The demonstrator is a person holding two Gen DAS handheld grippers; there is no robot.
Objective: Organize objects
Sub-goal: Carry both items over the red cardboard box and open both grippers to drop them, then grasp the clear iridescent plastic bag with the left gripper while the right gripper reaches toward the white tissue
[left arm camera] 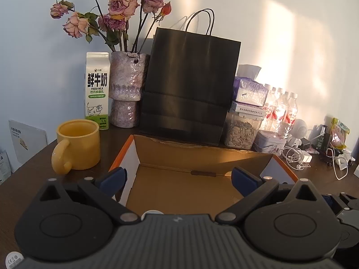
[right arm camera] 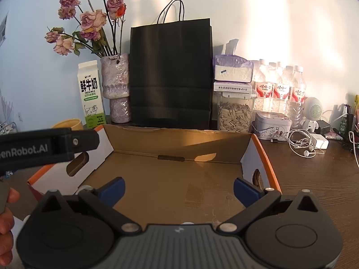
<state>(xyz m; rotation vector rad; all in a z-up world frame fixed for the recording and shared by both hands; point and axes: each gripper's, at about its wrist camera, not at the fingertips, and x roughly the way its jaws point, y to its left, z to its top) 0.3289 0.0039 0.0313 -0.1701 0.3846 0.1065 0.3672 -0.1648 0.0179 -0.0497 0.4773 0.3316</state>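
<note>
Both grippers stand spread wide with nothing between their blue pads. In its own view, the left gripper (left arm camera: 179, 177) hangs over the near left part of an open cardboard box (left arm camera: 202, 154), its fingers apart above the brown floor of the box. Over the same box, a little further right, the right gripper (right arm camera: 179, 188) is released as well; its pads (right arm camera: 115, 188) frame the bare bottom. From the right wrist, the left gripper's black body crosses the left edge of the picture, and fingers of the person's hand (right arm camera: 6, 219) show at the lower left.

That box sits on a dark wooden table (right arm camera: 314, 179), with white side walls, orange rims and oval handle holes. Just left of it stands a yellow mug (left arm camera: 77, 144), handle toward the camera. Behind the mug is a milk carton (left arm camera: 97, 89), and beside it a mottled purple vase (left arm camera: 126, 89) with dried roses. A black paper bag (left arm camera: 186, 89) stands upright right behind the box. Further right are a jar of seeds (right arm camera: 234, 116) with a tissue pack (right arm camera: 233, 69) stacked above, water bottles (right arm camera: 280, 89), a small tin (right arm camera: 271, 125) and white earphones (right arm camera: 303, 143).
</note>
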